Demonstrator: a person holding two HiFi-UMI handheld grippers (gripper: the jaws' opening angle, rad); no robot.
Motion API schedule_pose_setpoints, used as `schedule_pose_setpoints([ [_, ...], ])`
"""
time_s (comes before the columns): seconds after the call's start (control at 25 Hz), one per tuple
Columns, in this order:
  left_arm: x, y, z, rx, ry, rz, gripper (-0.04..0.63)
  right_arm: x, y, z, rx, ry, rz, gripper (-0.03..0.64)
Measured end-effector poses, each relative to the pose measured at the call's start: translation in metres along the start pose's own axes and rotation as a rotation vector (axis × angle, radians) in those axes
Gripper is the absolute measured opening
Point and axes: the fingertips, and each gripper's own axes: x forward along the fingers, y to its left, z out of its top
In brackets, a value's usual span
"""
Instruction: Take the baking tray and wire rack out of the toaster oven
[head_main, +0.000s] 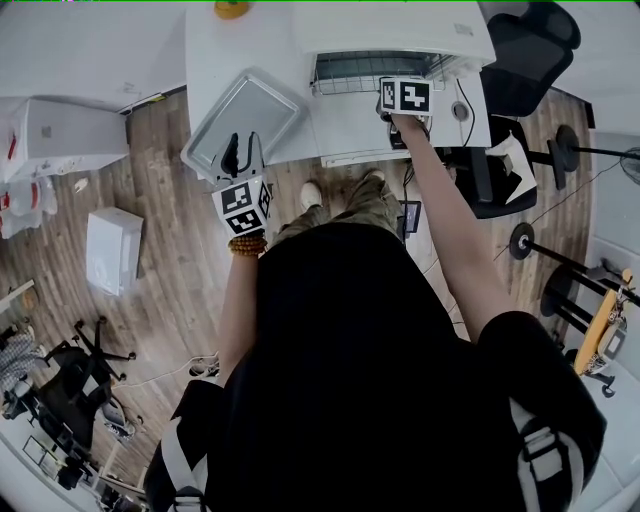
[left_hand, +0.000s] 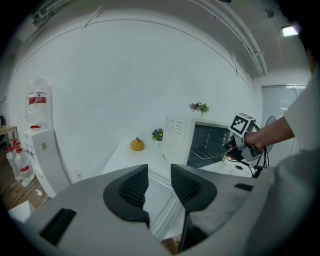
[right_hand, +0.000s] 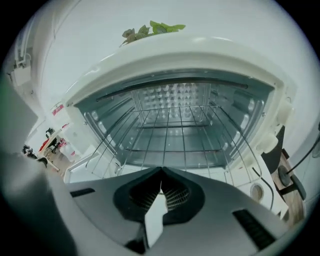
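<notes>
The metal baking tray (head_main: 240, 120) lies flat on the white table (head_main: 215, 50), left of the toaster oven (head_main: 400, 25). My left gripper (head_main: 240, 160) hangs at the tray's near edge. In the left gripper view its jaws (left_hand: 160, 187) stand apart, with the tray (left_hand: 160, 202) showing in the gap and nothing pressed between the pads. The oven door (head_main: 350, 130) is folded down. The wire rack (head_main: 365, 70) sticks partly out over it. My right gripper (head_main: 395, 85) is shut on the rack's front wire. In the right gripper view the closed jaws (right_hand: 160, 172) cover that wire, and the rack (right_hand: 170, 135) runs back into the cavity.
An orange fruit (left_hand: 137, 144) and a small potted plant (left_hand: 158, 134) stand at the back of the table. Another plant (left_hand: 199, 107) sits on the oven. A black chair (head_main: 530, 50) is at the right, and white boxes (head_main: 113, 248) lie on the wooden floor at the left.
</notes>
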Motion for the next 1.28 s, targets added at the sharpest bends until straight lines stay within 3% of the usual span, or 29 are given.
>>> schedule_pose_setpoints([
  [0.32,0.001,0.000,-0.003,0.001,0.010,-0.016,0.156,-0.024,0.002,-0.033,-0.001,-0.061,-0.018,0.028],
  [1.28,0.002,-0.006,-0.010,0.017,0.027,-0.042,0.155,-0.085,0.003,-0.090,0.014,-0.112,-0.012,0.026],
])
